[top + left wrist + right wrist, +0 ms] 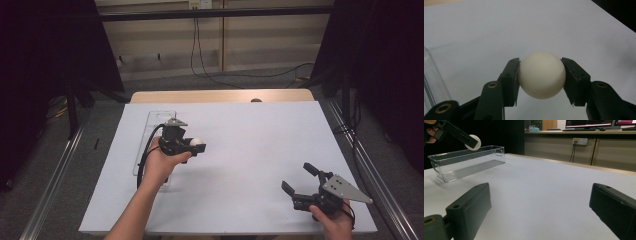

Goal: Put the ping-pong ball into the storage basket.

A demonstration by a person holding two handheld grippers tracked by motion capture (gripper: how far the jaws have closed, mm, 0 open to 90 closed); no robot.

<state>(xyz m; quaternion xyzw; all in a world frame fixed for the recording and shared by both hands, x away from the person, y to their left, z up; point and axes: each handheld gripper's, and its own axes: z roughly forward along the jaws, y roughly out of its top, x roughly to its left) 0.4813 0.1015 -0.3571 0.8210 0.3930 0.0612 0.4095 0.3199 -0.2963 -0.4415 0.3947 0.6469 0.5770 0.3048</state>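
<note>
A: Black jaws of the right gripper (pixel 299 179) stand wide apart, nothing between them, low over the white table (pixel 260 150) at its near right.

B: Farther off, the left gripper (pixel 541 78) clamps a cream ball (pixel 541 74), held above the table just beside the clear plastic bin (pixel 466 161).

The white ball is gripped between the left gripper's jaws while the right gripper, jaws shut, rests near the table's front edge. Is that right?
Not quite: the right gripper has its jaws wide open with nothing between them, as the right gripper view shows. The white ball is indeed gripped by the left gripper.
</note>
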